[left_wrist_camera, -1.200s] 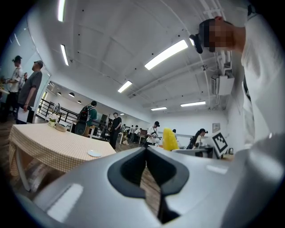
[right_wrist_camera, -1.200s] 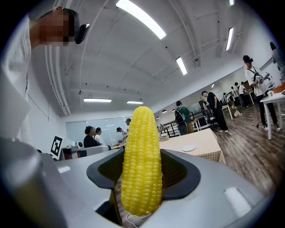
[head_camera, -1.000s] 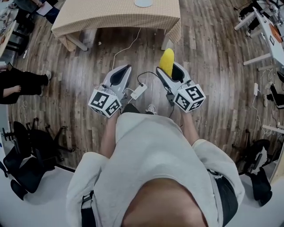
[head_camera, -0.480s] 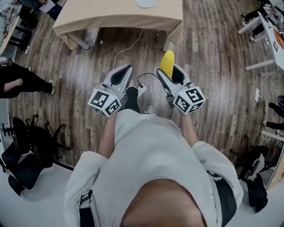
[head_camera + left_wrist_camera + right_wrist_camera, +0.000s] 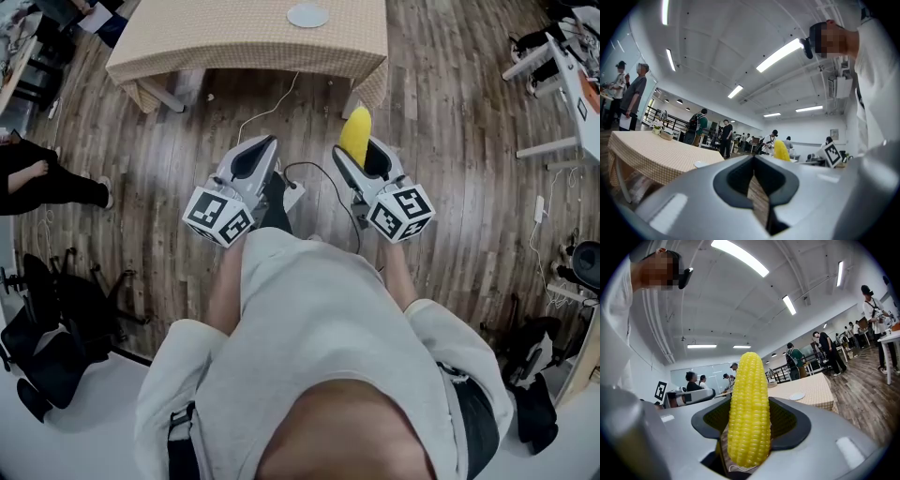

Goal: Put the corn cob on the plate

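The yellow corn cob [image 5: 354,132] stands upright between the jaws of my right gripper [image 5: 362,153], which is shut on its lower half. In the right gripper view the corn cob [image 5: 749,413] fills the middle, with my right gripper [image 5: 750,430] closed around it. A small white plate [image 5: 307,15] lies on the table [image 5: 225,37] with the beige checked cloth, straight ahead across bare floor. The plate [image 5: 797,396] shows past the cob on the right. My left gripper [image 5: 251,161] is held level beside the right one. Its jaws are shut with nothing between them, and my left gripper [image 5: 753,161] faces the plate [image 5: 699,164].
A white cable [image 5: 272,98] runs over the wooden floor from the table toward me. A seated person's legs [image 5: 42,178] and black chairs [image 5: 56,319] are on the left. White desks [image 5: 572,66] stand at the right. Several people stand in the background.
Both grippers have moved forward toward the table, and the whole plate has come into view at the top. The corn cob stays held in the right gripper.
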The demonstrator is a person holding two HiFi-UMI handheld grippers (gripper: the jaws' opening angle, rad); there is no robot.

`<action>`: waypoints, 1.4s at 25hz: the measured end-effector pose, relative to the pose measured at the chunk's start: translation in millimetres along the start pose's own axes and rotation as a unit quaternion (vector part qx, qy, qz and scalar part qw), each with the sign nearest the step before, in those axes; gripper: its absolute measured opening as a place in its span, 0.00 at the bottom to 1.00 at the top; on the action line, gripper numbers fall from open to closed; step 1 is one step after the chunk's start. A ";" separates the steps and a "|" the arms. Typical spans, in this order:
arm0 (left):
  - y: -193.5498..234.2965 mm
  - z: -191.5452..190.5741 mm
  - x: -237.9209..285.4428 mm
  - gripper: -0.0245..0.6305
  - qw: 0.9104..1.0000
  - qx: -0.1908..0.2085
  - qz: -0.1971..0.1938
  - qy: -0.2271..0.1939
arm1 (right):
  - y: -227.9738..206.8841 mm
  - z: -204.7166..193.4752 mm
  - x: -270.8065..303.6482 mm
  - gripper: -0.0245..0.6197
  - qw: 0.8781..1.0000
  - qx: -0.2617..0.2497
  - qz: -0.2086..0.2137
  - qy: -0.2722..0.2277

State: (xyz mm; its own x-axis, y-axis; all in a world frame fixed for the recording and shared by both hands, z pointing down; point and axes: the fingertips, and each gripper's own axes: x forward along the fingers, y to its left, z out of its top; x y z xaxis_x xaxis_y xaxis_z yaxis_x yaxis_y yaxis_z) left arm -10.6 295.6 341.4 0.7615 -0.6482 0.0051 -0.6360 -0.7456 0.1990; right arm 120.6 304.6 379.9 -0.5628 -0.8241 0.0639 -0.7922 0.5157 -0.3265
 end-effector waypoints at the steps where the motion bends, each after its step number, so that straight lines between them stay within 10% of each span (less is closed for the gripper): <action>1: 6.5 0.0 3.5 0.05 1.000 0.000 -0.001 -0.001 | -2.1 0.3 6.3 0.43 1.000 -0.003 0.000 0.000; 35: 383.6 55.0 309.4 0.05 0.987 -0.041 -0.147 0.049 | -210.9 86.3 412.1 0.43 0.992 0.026 -0.126 0.003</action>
State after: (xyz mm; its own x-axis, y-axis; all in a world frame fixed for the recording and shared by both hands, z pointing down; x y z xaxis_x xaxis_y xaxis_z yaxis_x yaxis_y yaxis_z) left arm -25.9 -199.5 365.4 0.9228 -0.3843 0.0283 -0.3759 -0.8819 0.2846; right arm 76.1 -164.0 393.7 -0.3492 -0.9242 0.1549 -0.8948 0.2797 -0.3481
